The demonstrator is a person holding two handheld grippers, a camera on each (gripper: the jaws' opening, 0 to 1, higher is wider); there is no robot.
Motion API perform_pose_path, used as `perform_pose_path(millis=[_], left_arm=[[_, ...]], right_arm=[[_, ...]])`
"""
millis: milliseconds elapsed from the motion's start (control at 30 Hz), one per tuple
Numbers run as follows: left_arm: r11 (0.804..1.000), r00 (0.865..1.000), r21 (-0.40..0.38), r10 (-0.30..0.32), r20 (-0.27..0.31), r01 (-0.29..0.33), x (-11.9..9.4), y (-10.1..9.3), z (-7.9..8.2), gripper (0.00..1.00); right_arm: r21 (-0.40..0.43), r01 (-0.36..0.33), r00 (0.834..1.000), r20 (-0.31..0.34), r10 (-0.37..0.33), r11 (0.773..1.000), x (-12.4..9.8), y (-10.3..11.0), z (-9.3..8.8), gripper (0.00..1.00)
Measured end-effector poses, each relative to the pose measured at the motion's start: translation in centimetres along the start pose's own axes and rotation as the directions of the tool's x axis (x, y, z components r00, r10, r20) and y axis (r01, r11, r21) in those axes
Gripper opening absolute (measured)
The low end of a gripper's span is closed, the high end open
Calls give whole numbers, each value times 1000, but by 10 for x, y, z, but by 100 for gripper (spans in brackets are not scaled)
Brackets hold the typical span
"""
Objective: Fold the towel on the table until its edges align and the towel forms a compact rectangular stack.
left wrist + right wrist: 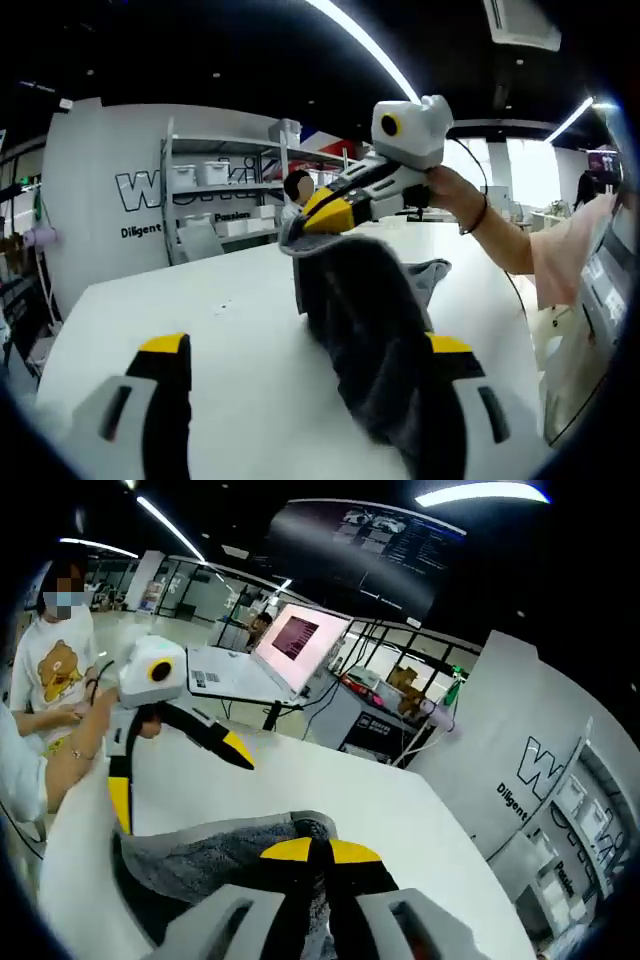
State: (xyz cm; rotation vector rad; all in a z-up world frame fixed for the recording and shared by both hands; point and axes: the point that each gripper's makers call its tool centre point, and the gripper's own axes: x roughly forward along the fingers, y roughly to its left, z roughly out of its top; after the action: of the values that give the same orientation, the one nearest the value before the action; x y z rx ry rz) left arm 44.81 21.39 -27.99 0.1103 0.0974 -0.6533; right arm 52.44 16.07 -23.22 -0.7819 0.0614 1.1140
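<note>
Here, a grey towel [370, 320] of soft, fuzzy cloth is held up off the white, smooth worktop [230, 330], stretched between the two grippers. In the left gripper view, the towel hangs in a thick, rumpled fold that drapes over the right-hand finger [455, 385] of the left gripper [310, 390], whose black, yellow-tipped fingers stand wide apart; whether cloth is truly pinched there cannot be told. At the far end of the towel, the right gripper [318, 218] is seen coming in from the right, its yellow tips pressed together on the towel's upper corner, with a person's hand [450, 195] behind its white, rounded body.

In the right gripper view, the right gripper [318, 852] has its fingers closed together on the towel [215, 855], which spreads leftward as a flat grey band with a paler edge. The left gripper [175, 770] appears at the left, one yellow-tipped finger [236, 750] pointing right above the worktop [400, 820] and the other [120, 802] down against the cloth. White shelving [215, 195] with storage bins stands against the far wall, and an angled pink-lit screen [295, 638] stands beyond the worktop.
</note>
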Motion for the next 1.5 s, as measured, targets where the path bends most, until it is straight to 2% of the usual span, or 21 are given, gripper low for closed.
perform_pose_path(millis=[100,200,267,400,567,700,867,967,1000,1067,1133,1200,1367,1500], left_arm=[[999,999,-10,41,22,-41,-7,11,3,99],[998,998,-18,56,35,-56,-12,16,4,99],[998,998,-21,56,39,-55,-12,17,3,99],[998,998,-13,62,1,-62,-6,19,-3,99],[999,999,-13,41,6,-41,-4,18,-1,99],[999,999,-13,31,-17,-31,2,17,-6,99],[1000,998,0,2,-59,-2,9,11,-13,99],[1000,996,9,-9,-86,10,12,7,-19,99],[1000,996,11,-9,-91,10,12,6,-19,99],[1000,996,10,-10,-93,10,12,6,-20,99],[1000,995,7,-14,-95,15,13,5,-20,99],[1000,995,9,-14,-100,15,13,4,-21,99],[1000,992,13,-15,-128,16,16,2,-28,99],[1000,989,10,-18,-148,20,19,2,-33,99]], right_arm=[[-23,4,999,-36,-5,1000,26,-3,0,3],[-30,18,999,-42,-19,999,51,-7,2,3],[-29,39,998,-43,-40,999,66,-12,3,3],[-10,61,998,-32,-62,998,98,-18,11,3],[8,91,996,-17,-91,996,129,-23,16,3],[21,101,993,-59,-100,995,160,-22,-1,3],[31,82,991,-107,-79,996,184,-12,-25,4],[45,97,989,-118,-91,994,190,-9,-38,8],[72,95,990,-114,-86,993,190,-8,-40,12],[95,107,990,-103,-97,990,188,-10,-41,27],[98,132,987,-105,-122,986,182,-17,-41,34],[93,155,985,-87,-147,984,174,-25,-35,38],[128,180,983,-54,-175,975,141,-42,-25,70],[153,171,985,-36,-167,973,108,-48,-25,77]])
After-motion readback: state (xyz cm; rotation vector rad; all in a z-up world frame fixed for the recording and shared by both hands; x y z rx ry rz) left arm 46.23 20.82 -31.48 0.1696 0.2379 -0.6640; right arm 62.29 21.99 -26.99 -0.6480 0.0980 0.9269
